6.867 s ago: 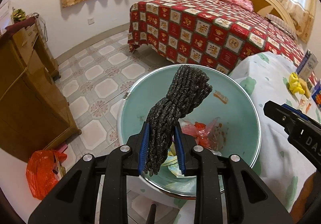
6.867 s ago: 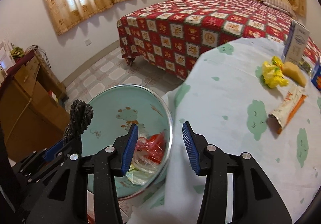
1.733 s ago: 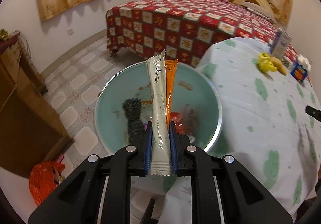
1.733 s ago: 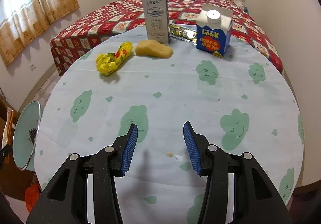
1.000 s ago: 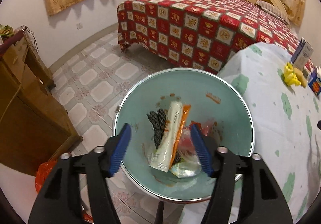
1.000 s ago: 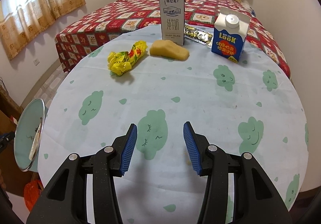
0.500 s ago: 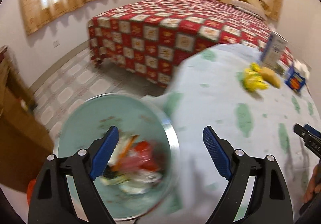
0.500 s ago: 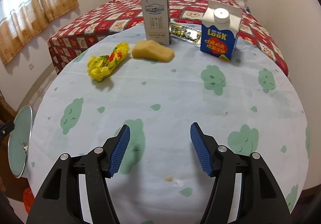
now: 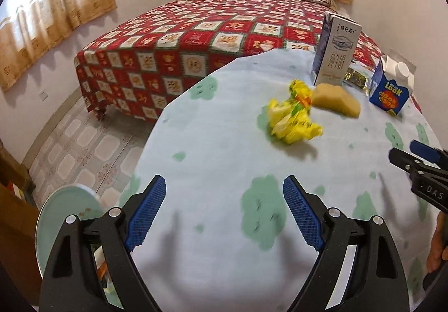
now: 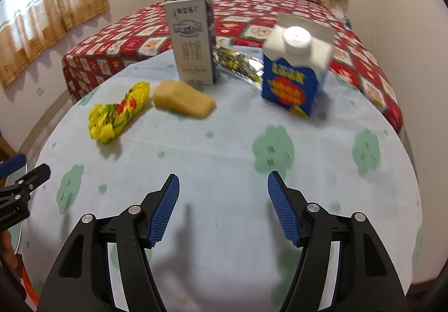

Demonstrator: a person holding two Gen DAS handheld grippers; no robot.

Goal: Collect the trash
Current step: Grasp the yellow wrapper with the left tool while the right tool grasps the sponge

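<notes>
My left gripper [image 9: 224,211] is open and empty above the near left part of the round table [image 9: 212,149]. My right gripper [image 10: 222,205] is open and empty over the table's near side. A crumpled yellow wrapper [image 9: 292,119] [image 10: 117,116] lies ahead of both. A tan sponge [image 9: 336,100] [image 10: 183,99], a tall white-blue carton [image 9: 334,54] [image 10: 193,40], a blue LOOK carton [image 9: 390,88] [image 10: 296,74] and a shiny gold wrapper [image 10: 238,65] stand farther back. The teal trash basin [image 9: 60,217] sits low at the left, with trash partly hidden behind my finger.
A bed with a red patterned cover [image 9: 196,40] stands beyond the table. Tiled floor [image 9: 84,141] lies left of the table. A wooden cabinet edge [image 9: 11,191] is at the far left. The right gripper's tip [image 9: 420,169] shows at the right of the left wrist view.
My left gripper let the white-and-orange wrapper drop into the basin, then swung right from the basin to over the table. My right gripper opened wider and moved closer to the cartons.
</notes>
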